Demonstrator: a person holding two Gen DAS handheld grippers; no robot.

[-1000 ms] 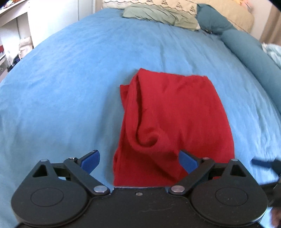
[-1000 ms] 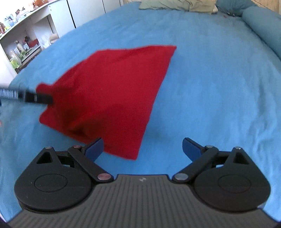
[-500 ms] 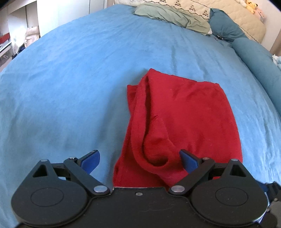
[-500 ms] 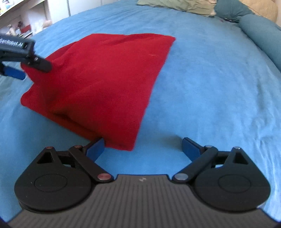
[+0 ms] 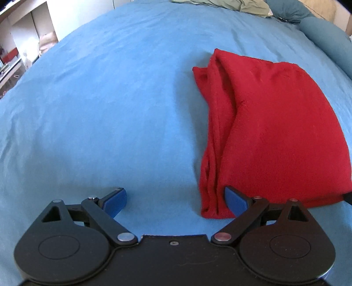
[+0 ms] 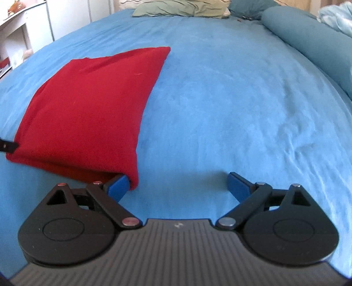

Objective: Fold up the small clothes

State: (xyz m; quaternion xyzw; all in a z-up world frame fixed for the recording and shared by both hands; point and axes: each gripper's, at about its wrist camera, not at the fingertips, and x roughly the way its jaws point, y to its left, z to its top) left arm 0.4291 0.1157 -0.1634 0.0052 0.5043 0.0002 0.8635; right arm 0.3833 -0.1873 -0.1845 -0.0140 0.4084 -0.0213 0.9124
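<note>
Left wrist: red cloth (folded)

We're in a home bedroom: a wide bed under a blue cover fills the view. Pillows and a teal bolster line the head end, with white shelving off to the left.

We see the right tongs spread wide over the blue bed; left fingertip tucked under the near corner of the folded red garment. Teal bolster far right, green pillow at the head.
</note>
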